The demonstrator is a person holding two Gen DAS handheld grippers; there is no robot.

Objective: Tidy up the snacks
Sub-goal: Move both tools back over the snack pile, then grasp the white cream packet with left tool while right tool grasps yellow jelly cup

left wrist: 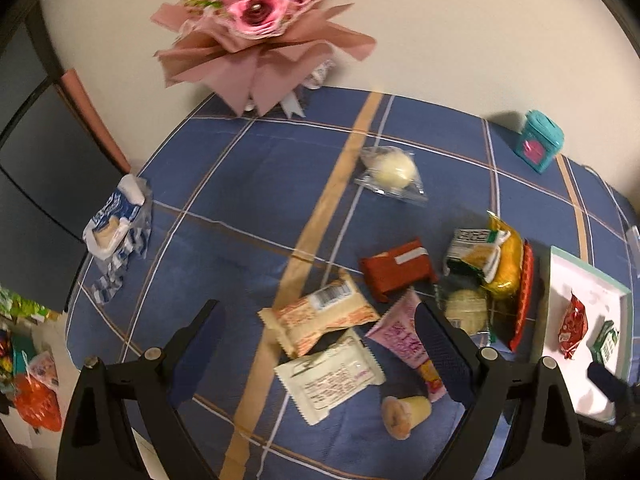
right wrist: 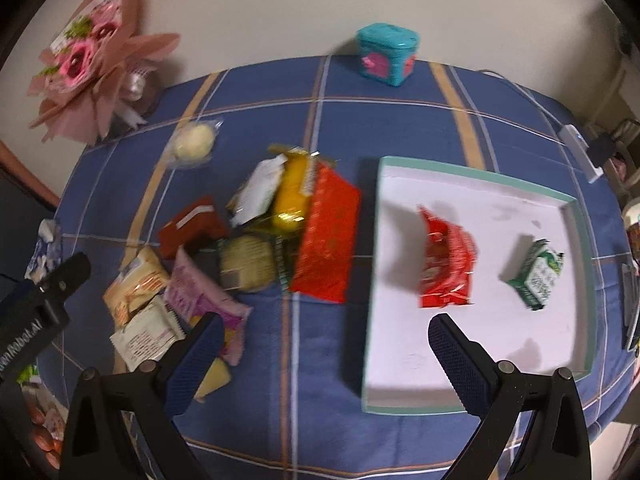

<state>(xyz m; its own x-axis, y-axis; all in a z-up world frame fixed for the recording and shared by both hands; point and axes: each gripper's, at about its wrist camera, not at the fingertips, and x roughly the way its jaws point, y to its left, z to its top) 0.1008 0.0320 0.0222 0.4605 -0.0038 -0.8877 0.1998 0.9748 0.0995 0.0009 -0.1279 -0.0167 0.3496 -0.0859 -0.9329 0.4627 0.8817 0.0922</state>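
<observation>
the snacks split into two lots. in the white tray (right wrist: pixel 472 344), which sits on the right of the table, i count just two: a red crinkled packet (right wrist: pixel 446 264) near its middle and a small green-and-white packet (right wrist: pixel 538 274) to the right of it, the two apart from each other. so i judge the job barely begun.

the rest lie in a loose heap just left of the tray: a flat red pouch (right wrist: pixel 326 240) closest to the tray wall, a yellow packet (right wrist: pixel 292 196) and a white-and-green wrapper (right wrist: pixel 258 194) leaning on it, a round pale biscuit pack (right wrist: pixel 246 268), a dark red bar (left wrist: pixel 398 270), a pink sachet (left wrist: pixel 404 334), a tan-and-orange wrapper (left wrist: pixel 320 318), a cream wrapper with print (left wrist: pixel 330 376) and a small jelly cup (left wrist: pixel 404 414) tipped on its side. a clear-wrapped pale ball (left wrist: pixel 394 172) sits alone farther back, well apart from the heap. a blue-and-white bag (left wrist: pixel 116 224) lies at the far left edge; i can't tell if it counts as a snack to sort.

my left gripper (left wrist: pixel 320 344) hangs over the heap, fingers spread wide, holding nothing. my right gripper (right wrist: pixel 326 348) is spread just as wide and empty too, straddling the tray's left wall.

farther out, a pink bouquet (left wrist: pixel 256 20) and a teal box (right wrist: pixel 388 54) stand at the back of the blue checked tablecloth (left wrist: pixel 240 184), out of the way.
</observation>
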